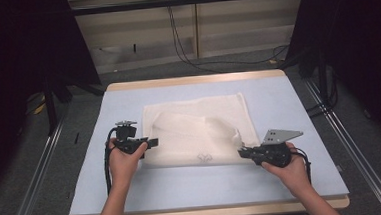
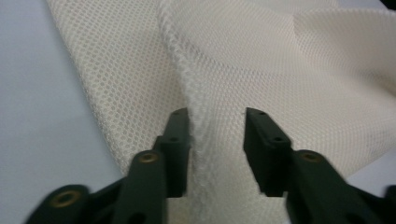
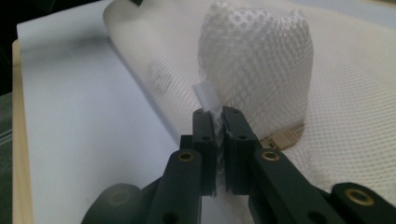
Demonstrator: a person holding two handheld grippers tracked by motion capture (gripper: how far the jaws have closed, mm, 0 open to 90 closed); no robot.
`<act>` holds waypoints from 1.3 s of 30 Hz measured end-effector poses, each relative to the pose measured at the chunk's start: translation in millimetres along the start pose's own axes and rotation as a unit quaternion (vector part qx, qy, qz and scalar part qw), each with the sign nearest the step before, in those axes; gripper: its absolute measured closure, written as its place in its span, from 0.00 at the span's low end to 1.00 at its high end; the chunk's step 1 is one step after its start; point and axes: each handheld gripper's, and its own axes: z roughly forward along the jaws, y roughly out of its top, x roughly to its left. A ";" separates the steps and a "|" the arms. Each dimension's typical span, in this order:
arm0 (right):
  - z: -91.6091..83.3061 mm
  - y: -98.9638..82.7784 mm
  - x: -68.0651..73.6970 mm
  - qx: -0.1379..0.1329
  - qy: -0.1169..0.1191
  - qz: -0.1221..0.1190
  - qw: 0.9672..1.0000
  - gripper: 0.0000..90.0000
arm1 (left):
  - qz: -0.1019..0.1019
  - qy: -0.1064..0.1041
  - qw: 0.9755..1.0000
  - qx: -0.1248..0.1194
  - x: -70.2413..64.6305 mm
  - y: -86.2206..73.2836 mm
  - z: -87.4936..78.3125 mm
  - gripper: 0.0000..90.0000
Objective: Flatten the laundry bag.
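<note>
On pale blue table covering [image 1: 282,172] over wooden tabletop [image 1: 197,80], lying flat with middle rumpled: cream mesh cloth [image 1: 200,129]; grey carpet and trailing cables beyond, dark curtains flanking. Left gripper [image 2: 217,135] standing partly open, jaws astride raised fold, not pressing it. Right gripper [image 3: 218,135] pinching cloth's near right corner tight, lifting it into bunched peak

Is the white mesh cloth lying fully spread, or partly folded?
Partly folded. The mesh cloth has its near right corner pinched up by the right gripper, and a raised fold runs across its middle.
</note>
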 end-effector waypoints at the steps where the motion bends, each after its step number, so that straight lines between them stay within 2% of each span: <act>1: 1.4 -1.8 1.3 0.005 0.004 -0.003 1.000 0.94 | -0.010 0.001 1.000 -0.010 -1.5 0.8 -2.4 0.61; 4: 4.2 -7.4 6.4 0.020 0.009 -0.009 1.000 0.94 | -0.007 0.007 1.000 -0.026 -4.6 3.5 -10.8 0.47; 5: 4.3 -8.4 7.0 0.020 0.009 -0.011 1.000 0.94 | -0.002 0.009 1.000 -0.027 -6.4 4.4 -13.8 0.45; 10: 4.5 -14.0 10.7 0.031 0.019 -0.015 0.999 0.94 | 0.011 -0.020 1.000 -0.022 -21.6 5.4 -14.0 0.40; 15: 7.8 -19.0 16.6 0.049 0.021 -0.030 0.998 0.94 | 0.038 -0.041 0.998 -0.008 -41.0 5.5 4.3 0.33; 16: 8.5 -20.0 17.1 0.052 0.024 -0.028 0.998 0.94 | 0.036 -0.046 0.998 -0.006 -43.9 5.8 7.6 0.31; 19: 9.6 -21.1 17.2 0.056 0.027 -0.029 0.998 0.94 | 0.050 -0.056 0.997 -0.003 -53.8 8.7 18.9 0.28; 20: 10.4 -21.2 17.3 0.058 0.027 -0.032 0.997 0.94 | 0.047 -0.061 0.997 -0.005 -57.8 9.9 22.8 0.27; 22: 11.9 -21.1 18.7 0.063 0.027 -0.040 0.997 0.94 | 0.058 -0.069 0.996 -0.002 -65.7 13.5 30.4 0.25; 32: 14.6 -20.7 21.1 0.076 0.025 -0.058 0.995 0.94 | 0.070 -0.100 0.992 0.007 -95.1 27.4 59.6 0.21; 34: 15.5 -20.2 22.5 0.079 0.022 -0.070 0.994 0.94 | 0.072 -0.104 0.992 0.013 -99.5 29.7 63.6 0.21; 37: 16.9 -19.9 24.2 0.083 0.019 -0.077 0.993 0.94 | 0.065 -0.106 0.992 0.002 -108.8 32.9 69.9 0.21; 38: 17.4 -20.0 24.3 0.084 0.020 -0.078 0.993 0.94 | 0.072 -0.103 0.992 0.002 -110.3 33.9 71.2 0.22; 39: 17.3 -19.9 24.2 0.084 0.021 -0.077 0.993 0.94 | 0.070 -0.104 0.992 -0.002 -112.7 34.6 73.5 0.22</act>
